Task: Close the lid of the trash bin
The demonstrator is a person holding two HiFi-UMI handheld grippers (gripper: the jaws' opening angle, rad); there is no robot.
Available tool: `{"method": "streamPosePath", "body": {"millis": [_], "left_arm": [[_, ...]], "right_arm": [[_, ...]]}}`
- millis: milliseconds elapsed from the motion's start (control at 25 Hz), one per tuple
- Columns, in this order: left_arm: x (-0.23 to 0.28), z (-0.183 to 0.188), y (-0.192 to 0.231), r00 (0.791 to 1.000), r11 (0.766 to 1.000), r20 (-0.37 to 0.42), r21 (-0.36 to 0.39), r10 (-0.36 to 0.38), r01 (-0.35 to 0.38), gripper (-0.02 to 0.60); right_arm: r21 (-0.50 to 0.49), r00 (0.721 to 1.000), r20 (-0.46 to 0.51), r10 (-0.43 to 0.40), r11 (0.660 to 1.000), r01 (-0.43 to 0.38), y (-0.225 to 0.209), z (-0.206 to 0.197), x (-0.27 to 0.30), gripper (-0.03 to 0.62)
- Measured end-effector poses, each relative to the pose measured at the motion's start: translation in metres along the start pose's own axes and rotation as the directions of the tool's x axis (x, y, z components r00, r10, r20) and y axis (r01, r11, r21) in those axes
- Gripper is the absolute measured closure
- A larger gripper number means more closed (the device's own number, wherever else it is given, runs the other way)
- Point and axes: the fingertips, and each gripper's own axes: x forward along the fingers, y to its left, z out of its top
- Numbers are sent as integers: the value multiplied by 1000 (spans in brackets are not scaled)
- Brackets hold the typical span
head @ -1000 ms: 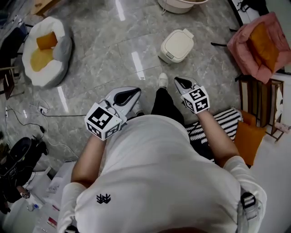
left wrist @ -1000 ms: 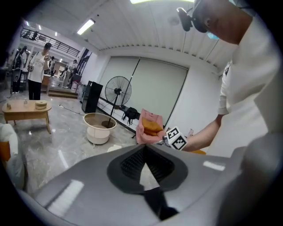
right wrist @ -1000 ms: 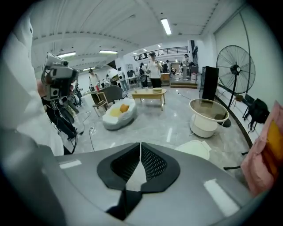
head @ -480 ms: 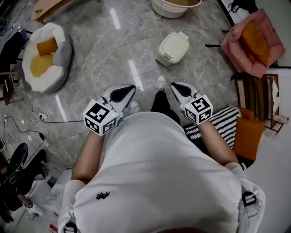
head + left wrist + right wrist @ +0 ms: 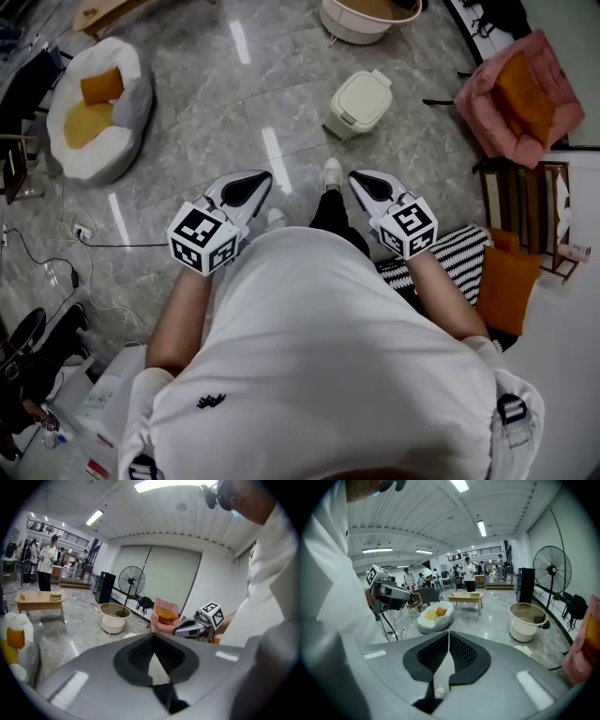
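The cream bin (image 5: 341, 120) sits on the grey floor (image 5: 216, 122), its lid (image 5: 363, 96) down flat, well ahead of both claws. Left claw (image 5: 262, 177) and right claw (image 5: 356, 177) are each pressed together, empty.

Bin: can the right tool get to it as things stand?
Probably not without a step and a bend. The right tool, shut and empty, is held at the torso; the bin stands on the floor ahead, past the shoe. Nothing lies on the floor between them, so the way looks free.
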Motion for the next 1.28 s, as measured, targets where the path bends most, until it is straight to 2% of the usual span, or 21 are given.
{"method": "streamPosePath", "body": {"millis": [640,1280], "left_arm": [[-11,-7,3,999,999,-1,-8,41,-41,525],[5,-7,-9,999,1000,-40,21,-5,6,525]], "right_arm": [[-38,999,24,42,998,-41,12,22,6,586],[-21,999,30,39,999,-38,6,23,1,586]]}}
